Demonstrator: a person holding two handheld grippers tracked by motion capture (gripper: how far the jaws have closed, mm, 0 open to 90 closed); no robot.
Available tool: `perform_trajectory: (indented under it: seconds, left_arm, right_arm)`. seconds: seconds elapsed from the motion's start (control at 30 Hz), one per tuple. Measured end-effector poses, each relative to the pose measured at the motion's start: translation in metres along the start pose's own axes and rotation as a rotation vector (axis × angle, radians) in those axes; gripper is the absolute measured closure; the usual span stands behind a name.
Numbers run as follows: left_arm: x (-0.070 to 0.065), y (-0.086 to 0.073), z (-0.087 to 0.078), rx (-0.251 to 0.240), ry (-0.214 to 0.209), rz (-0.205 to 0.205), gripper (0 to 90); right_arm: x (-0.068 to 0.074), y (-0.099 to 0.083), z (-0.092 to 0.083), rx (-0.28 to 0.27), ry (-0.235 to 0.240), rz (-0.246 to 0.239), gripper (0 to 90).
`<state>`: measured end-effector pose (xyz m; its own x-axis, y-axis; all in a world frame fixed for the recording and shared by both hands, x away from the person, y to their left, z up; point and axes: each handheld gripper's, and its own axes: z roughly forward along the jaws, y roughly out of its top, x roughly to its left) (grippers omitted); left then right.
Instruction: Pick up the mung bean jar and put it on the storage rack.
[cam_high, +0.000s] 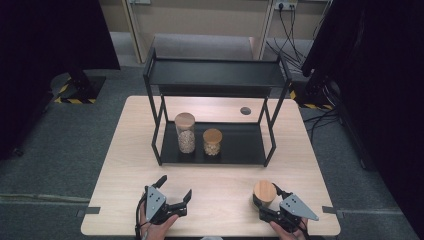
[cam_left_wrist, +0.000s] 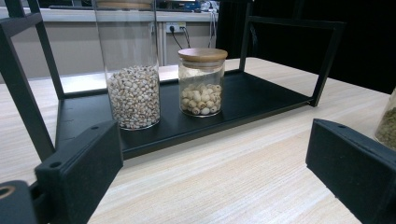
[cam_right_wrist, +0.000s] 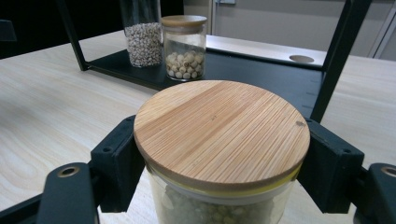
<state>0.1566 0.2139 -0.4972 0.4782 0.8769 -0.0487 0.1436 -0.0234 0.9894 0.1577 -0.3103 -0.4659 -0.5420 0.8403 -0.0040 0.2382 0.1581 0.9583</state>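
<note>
I see a light wooden table (cam_high: 125, 165) carrying a black two-tier metal rack (cam_high: 250, 145) toward twelve o'clock; on its lower shelf stand a tall seed jar (cam_high: 185, 133) and, just beside it at three o'clock, a shorter wooden-lidded jar (cam_high: 212, 142). A third lidded jar (cam_high: 264, 193) sits on the tabletop near five o'clock

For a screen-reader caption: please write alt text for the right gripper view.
A glass jar with a round bamboo lid sits clamped in the right gripper. Behind it, on the wooden table, a black rack holds two more lidded jars: a tall jar and a short jar.
</note>
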Motion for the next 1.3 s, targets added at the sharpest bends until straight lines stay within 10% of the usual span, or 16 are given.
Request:
perform_trajectory:
  seconds: [1.3]
  left_arm:
    - [0.002, -0.002, 0.001, -0.007, -0.016, -0.004, 0.8]
  right_arm:
    - [-0.011, 0.046, 0.061, -0.024, 0.043, -0.007, 24.9]
